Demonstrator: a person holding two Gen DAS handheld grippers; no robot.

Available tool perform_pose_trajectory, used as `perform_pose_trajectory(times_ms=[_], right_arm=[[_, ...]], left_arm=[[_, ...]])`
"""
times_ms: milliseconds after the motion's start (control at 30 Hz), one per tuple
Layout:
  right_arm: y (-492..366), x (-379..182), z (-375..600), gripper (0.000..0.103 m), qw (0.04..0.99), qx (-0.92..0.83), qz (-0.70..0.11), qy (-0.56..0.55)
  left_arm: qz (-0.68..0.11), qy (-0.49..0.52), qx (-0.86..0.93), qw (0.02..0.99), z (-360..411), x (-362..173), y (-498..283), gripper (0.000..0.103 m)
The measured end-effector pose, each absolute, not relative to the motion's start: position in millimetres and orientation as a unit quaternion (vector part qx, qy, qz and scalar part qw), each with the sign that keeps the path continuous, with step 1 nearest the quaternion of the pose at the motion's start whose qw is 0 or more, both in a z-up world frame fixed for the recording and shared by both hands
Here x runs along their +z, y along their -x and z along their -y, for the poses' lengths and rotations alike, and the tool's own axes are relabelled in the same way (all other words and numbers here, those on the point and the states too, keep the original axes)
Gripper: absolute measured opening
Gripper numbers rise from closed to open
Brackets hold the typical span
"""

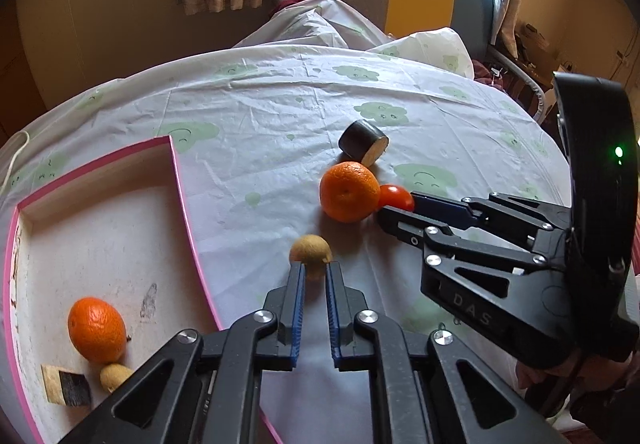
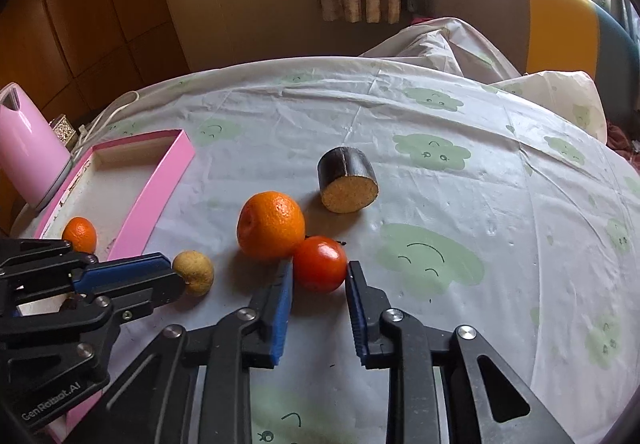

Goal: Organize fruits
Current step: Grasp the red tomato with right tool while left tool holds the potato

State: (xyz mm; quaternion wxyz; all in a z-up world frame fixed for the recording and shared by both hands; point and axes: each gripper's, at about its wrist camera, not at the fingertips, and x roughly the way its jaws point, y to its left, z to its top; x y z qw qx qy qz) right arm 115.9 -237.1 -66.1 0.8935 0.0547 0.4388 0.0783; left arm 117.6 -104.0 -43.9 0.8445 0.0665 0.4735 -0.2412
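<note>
On the cloud-print tablecloth (image 2: 440,123): my left gripper (image 1: 315,268) clamped a small tan round fruit (image 1: 310,250), my right gripper (image 2: 319,276) pinched a red tomato (image 2: 320,264), both bound, I judged, for the pink-rimmed tray (image 1: 180,179).

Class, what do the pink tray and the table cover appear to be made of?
Pink tray: probably cardboard or thin board, matte pink rim, scuffed and stained whitish floor. Table cover: likely thin plastic sheet, slightly glossy, with sharp creases and printed green clouds.
</note>
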Motion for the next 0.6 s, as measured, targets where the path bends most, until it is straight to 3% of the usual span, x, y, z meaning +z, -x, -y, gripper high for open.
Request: perform_pose_trajectory(times_ms=[600], right_arm=[[-45,-64,249,0.026,0.89,0.044,-0.448,-0.073]], left_arm=[[-0.482,-0.008,-0.273,0.832,88,-40,-102,0.008]])
